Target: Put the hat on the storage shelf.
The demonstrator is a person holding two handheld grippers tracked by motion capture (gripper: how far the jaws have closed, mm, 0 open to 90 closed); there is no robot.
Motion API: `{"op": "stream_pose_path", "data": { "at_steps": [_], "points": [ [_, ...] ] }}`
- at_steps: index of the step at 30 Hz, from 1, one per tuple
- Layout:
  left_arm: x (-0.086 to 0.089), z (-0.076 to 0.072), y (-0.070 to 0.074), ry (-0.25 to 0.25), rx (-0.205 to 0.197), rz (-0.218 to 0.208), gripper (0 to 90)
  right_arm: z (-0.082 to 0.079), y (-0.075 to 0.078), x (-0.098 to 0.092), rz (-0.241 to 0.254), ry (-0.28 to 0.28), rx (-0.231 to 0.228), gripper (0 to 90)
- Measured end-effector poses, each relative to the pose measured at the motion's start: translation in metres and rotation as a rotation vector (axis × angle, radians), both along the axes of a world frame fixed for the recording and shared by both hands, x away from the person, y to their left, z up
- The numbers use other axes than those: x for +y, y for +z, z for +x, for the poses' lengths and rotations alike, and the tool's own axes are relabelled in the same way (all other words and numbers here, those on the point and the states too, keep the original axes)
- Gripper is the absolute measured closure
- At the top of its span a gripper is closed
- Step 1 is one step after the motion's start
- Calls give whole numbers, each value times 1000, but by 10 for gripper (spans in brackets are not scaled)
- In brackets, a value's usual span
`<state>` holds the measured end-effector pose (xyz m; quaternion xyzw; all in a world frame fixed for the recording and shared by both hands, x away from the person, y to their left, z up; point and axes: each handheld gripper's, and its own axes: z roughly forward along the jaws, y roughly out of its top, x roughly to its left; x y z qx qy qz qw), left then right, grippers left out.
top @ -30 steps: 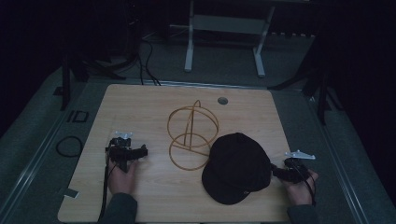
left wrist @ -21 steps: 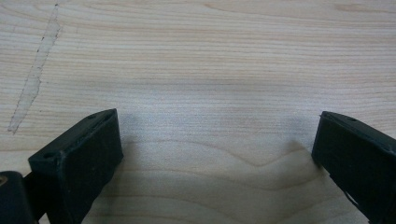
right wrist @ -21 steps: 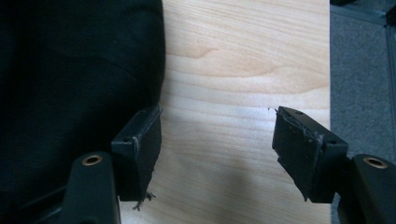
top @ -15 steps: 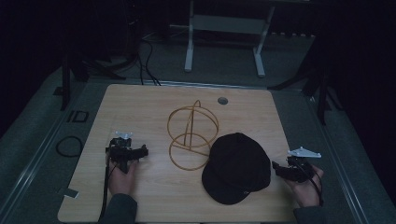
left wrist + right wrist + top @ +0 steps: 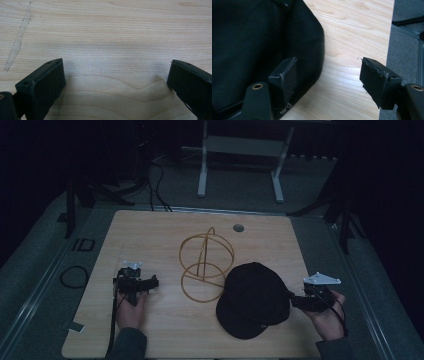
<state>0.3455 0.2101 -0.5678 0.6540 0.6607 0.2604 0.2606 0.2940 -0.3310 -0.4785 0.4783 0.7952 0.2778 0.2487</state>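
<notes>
A black cap (image 5: 255,300) lies on the wooden table (image 5: 150,235), right of centre. Just behind and left of it stands a gold wire stand (image 5: 206,262) made of rings. My right gripper (image 5: 296,300) is open at the cap's right edge. In the right gripper view the cap (image 5: 257,37) sits under one of the gripper's (image 5: 328,65) jaws, and the other jaw is over bare wood. My left gripper (image 5: 150,282) rests on the table at the left, apart from the stand. Its own view has the gripper (image 5: 116,65) open over bare wood with nothing between the jaws.
A round grey grommet (image 5: 238,227) sits near the table's far edge. A cable loop (image 5: 74,276) lies on the floor at the left. White frame legs (image 5: 202,165) and dark stands rise behind the table. The table's right edge (image 5: 387,50) runs close to my right gripper.
My right gripper has shifted slightly at the cap's right edge. The left gripper, cap and wire stand have not moved.
</notes>
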Motion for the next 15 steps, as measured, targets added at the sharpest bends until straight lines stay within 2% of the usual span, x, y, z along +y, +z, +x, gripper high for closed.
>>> {"op": "stream_pose_path", "data": {
  "at_steps": [15],
  "points": [
    [0, 0, 0, 1, 0, 0, 12, -2, 14, 25, -13, 103, -6, 265]
  ]
}}
